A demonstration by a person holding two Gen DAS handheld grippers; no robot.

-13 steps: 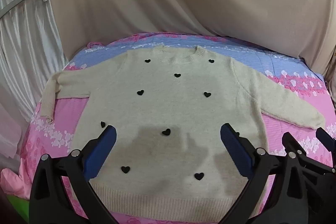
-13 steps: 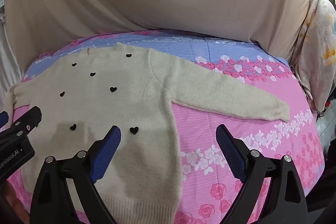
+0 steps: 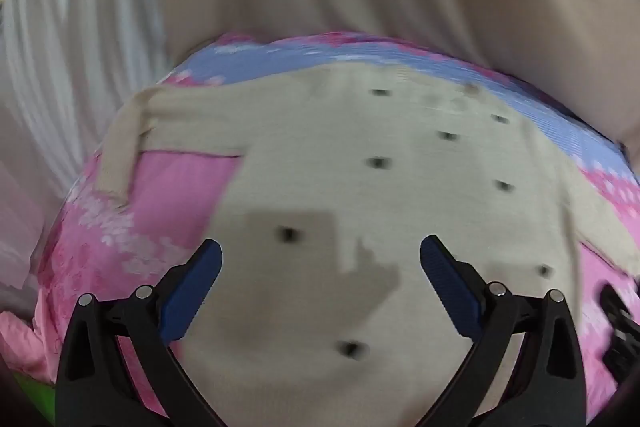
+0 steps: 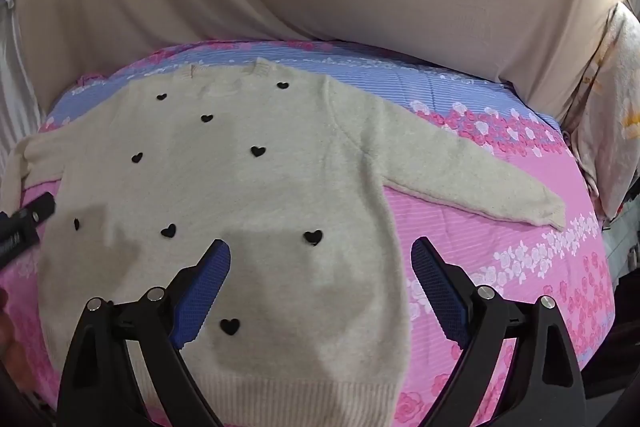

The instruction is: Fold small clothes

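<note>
A cream sweater [image 4: 248, 195] with black hearts lies flat, sleeves spread, on the floral bedsheet [image 4: 520, 267]. Left gripper [image 3: 320, 259] and right gripper [image 4: 320, 259] hover over it, fingers spread wide and empty. A shallow pinch may snag the sheet too, or skew the fold.

left hand-held gripper [image 3: 320, 267] | shifted left over sweater [image 3: 360, 187] | view now blurred

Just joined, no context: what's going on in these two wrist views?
A person holds two handheld grippers over a cream sweater with black hearts, spread flat, front up, on a pink and blue floral bedsheet. Both the left gripper and the right gripper are open and hold nothing. Sleeves lie out to the sides; no fold is made yet. The left view is blurred.
</note>
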